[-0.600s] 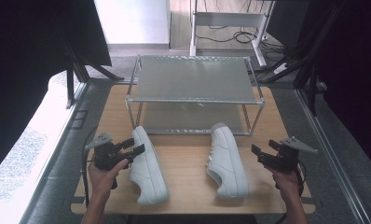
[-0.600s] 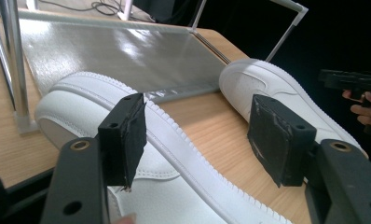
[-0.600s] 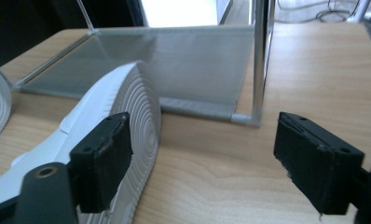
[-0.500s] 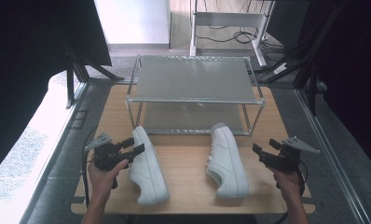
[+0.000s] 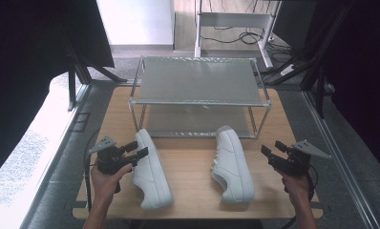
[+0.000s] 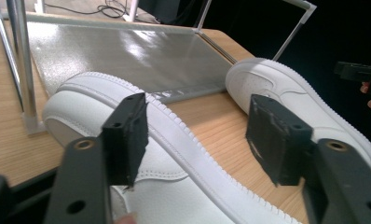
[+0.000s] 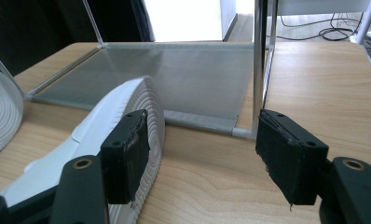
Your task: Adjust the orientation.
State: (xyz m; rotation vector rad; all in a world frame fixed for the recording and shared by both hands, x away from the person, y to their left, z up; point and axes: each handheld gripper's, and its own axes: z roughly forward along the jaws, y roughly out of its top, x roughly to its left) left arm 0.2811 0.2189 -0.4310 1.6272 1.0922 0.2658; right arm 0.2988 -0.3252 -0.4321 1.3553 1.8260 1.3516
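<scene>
My right tool (image 7: 202,156) has its jaws wide apart over the counter (image 7: 314,84), nothing between them. White sneaker (image 7: 123,116) lies on its side just left, sole showing, with the shelf rack (image 7: 174,70) behind.

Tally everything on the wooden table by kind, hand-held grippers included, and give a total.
White sneakers: 2, the left sneaker and the right sneaker
Metal two-tier racks: 1, the rack behind the sneakers
Hand-held grippers: 2, the left hand-held gripper and the right hand-held gripper, both open
Total: 5
</scene>
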